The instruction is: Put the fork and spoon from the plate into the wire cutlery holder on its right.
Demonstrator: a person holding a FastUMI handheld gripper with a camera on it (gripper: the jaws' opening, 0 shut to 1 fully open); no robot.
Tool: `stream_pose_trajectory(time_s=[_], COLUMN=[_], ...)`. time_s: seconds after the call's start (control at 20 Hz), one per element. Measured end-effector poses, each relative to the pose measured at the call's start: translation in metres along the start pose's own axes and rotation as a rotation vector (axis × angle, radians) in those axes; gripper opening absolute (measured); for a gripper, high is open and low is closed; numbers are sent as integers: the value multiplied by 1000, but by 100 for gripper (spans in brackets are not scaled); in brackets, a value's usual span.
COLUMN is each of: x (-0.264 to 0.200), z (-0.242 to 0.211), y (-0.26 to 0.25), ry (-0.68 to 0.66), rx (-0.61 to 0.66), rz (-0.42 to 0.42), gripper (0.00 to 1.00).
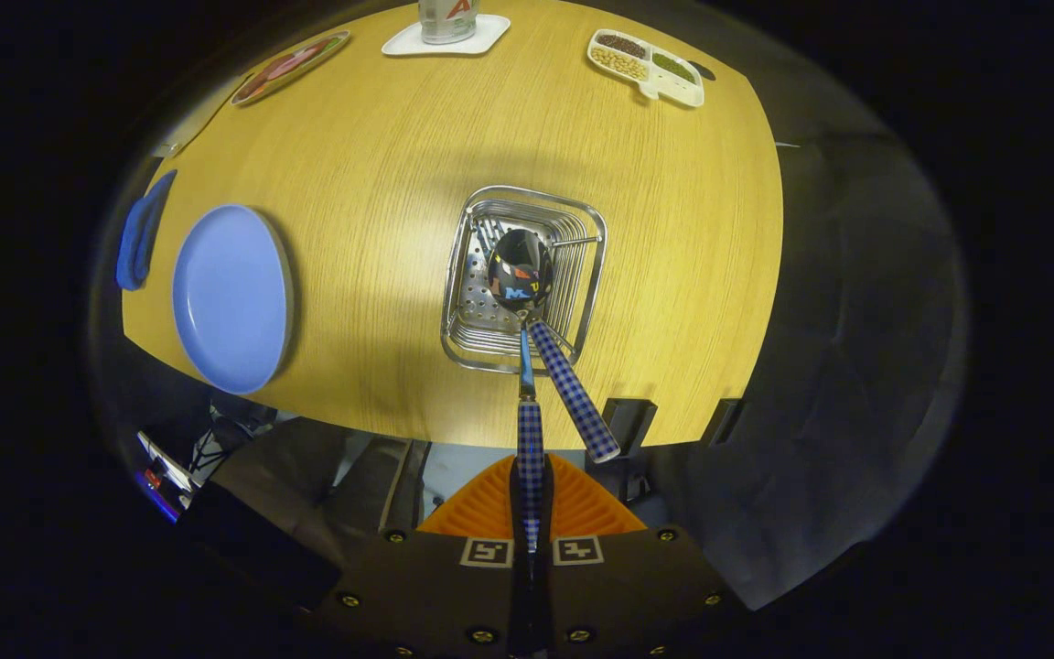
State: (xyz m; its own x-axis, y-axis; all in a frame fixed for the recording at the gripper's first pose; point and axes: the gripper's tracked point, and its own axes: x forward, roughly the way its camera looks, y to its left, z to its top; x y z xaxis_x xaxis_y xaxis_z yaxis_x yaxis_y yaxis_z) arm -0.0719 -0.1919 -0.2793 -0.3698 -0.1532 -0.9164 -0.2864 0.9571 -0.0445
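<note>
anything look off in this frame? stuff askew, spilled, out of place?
Nothing spilled or damaged. The gripper is shut on the spoon, its bowl over the wire cutlery holder. A second checkered handle leans out of the holder at an angle, probably the fork. The blue plate is bare.

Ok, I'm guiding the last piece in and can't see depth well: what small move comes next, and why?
Probably lower a little, then open. The gripper is shut on the spoon by its checked handle, with the bowl hanging over the wire cutlery holder. The fork already leans inside, and the blue plate is bare.
</note>
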Motion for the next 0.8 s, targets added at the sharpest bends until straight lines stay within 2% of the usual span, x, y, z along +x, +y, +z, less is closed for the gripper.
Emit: stream_pose_trajectory(time_s=[0.3,0.35,0.7,0.75,0.8], x=[3,3,-6,-11,-15], z=[14,16,30,33,35], y=[1,2,1,-1,-4], ry=[46,46,-25,-51,-85], rx=[-49,-56,-54,-49,-37], rz=[-22,-21,-24,-36,-44], gripper=[2,7,16,31,41])
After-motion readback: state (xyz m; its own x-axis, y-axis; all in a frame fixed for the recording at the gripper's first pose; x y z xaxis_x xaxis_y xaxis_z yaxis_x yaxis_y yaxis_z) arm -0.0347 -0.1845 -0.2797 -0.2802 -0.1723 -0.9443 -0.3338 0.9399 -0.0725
